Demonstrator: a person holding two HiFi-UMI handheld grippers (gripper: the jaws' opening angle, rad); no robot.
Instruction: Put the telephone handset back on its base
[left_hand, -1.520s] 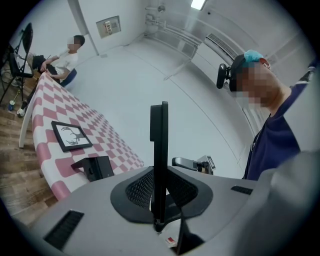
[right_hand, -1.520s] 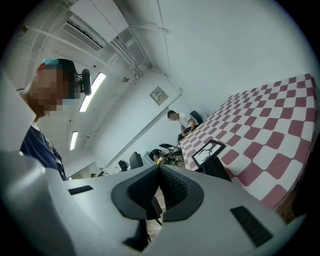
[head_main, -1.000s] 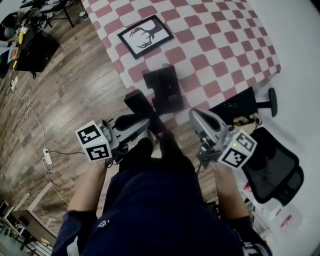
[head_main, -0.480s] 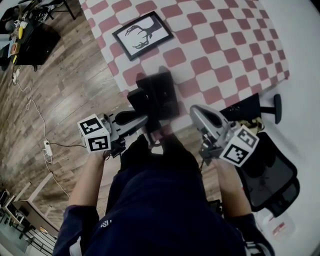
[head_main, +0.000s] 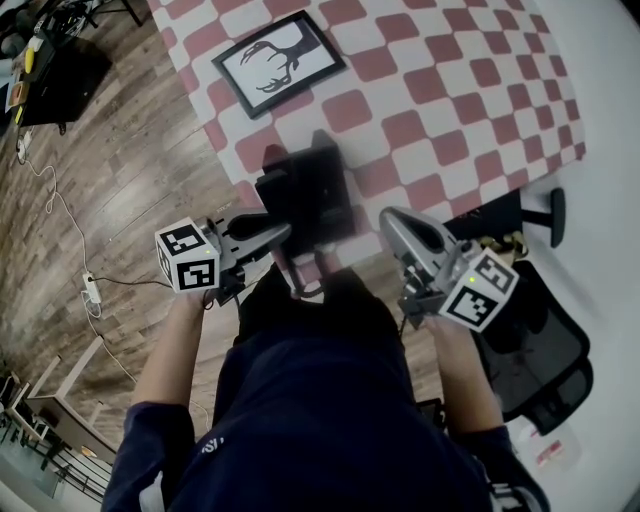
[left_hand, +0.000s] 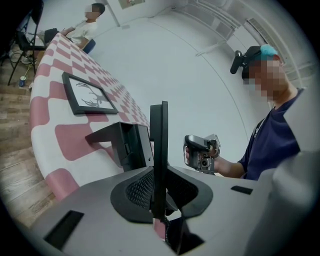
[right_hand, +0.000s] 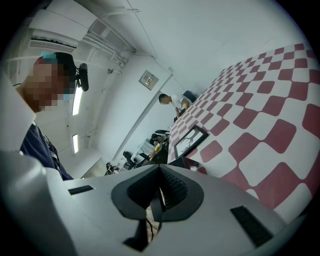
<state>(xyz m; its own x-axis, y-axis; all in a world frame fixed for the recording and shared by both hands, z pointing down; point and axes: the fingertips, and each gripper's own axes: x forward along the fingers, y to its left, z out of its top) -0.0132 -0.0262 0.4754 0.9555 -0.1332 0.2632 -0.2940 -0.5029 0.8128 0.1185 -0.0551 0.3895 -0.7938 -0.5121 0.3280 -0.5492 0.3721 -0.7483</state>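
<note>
The black telephone base (head_main: 332, 192) stands near the front edge of the red-and-white checked table (head_main: 450, 90). My left gripper (head_main: 272, 233) is shut on the black handset (head_main: 283, 215), which hangs level over the base's left side. In the left gripper view the handset (left_hand: 159, 150) is an upright black bar clamped between the jaws, with the base (left_hand: 125, 142) just beyond it on the left. My right gripper (head_main: 393, 223) hovers to the right of the base, over the table edge. Its jaws (right_hand: 159, 192) are shut with nothing between them.
A framed antler picture (head_main: 277, 62) lies on the table behind the base. A black office chair (head_main: 545, 340) stands to the right of me. A cable and power strip (head_main: 90, 292) lie on the wooden floor at left. Another person (left_hand: 87, 27) sits at the table's far end.
The left gripper has brought the handset down and forward, from beside the table edge to over the base's left side. The right gripper has sunk a little and stays beside the base.
</note>
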